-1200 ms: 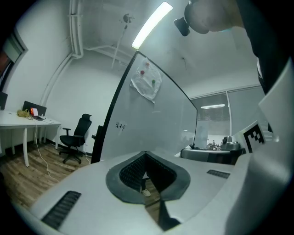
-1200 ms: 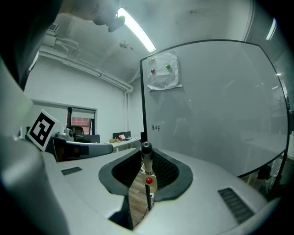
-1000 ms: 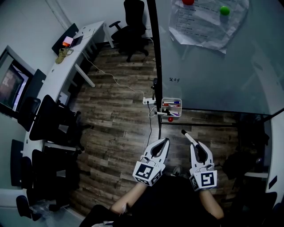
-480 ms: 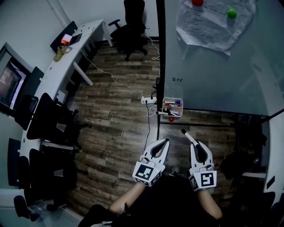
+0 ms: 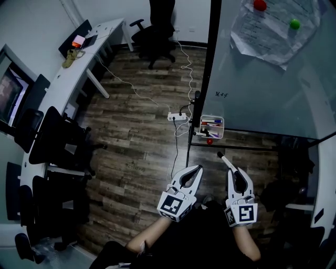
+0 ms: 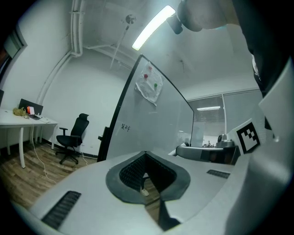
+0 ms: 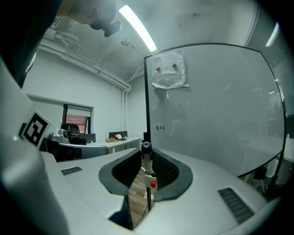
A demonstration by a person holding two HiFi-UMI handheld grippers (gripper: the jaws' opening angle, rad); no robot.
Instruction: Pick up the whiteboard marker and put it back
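Between the jaws, right claw: pinching the whiteboard marker, a slim white barrel with a dark cap that sticks out past the tips, aimed toward the board.
Beside it, left claw: tips pressed together with nothing in them; only floor shows through the dark ribbed opening behind the tips.
Claw bodies: smooth pale-grey shells with dark ribbed pads, and a cube with black-and-white square markers at the rear of each.
Change, claws: both sit at the same spot in the head view as a second ago, and the grip on the marker is unchanged.
Change, room: the surroundings have slid right in the head view, so the board's black edge post, the tray and the pinned paper all lie further right than before.
Whiteboard: large glossy pane in a black frame, with a small dark scribble near its left edge.
Tray: small white box with rounded corners at the board's lower left corner, coloured-capped markers lying inside, well ahead of the held marker.
Small red ball: round, just below the tray.
Paper: crinkled sheet high on the board, held by two round magnets, one red and one green.
Floor: dark wood-look planks, with a white power strip and cables near the post.
Bench: long white top curving along the left wall, with a black office chair beyond its far end.
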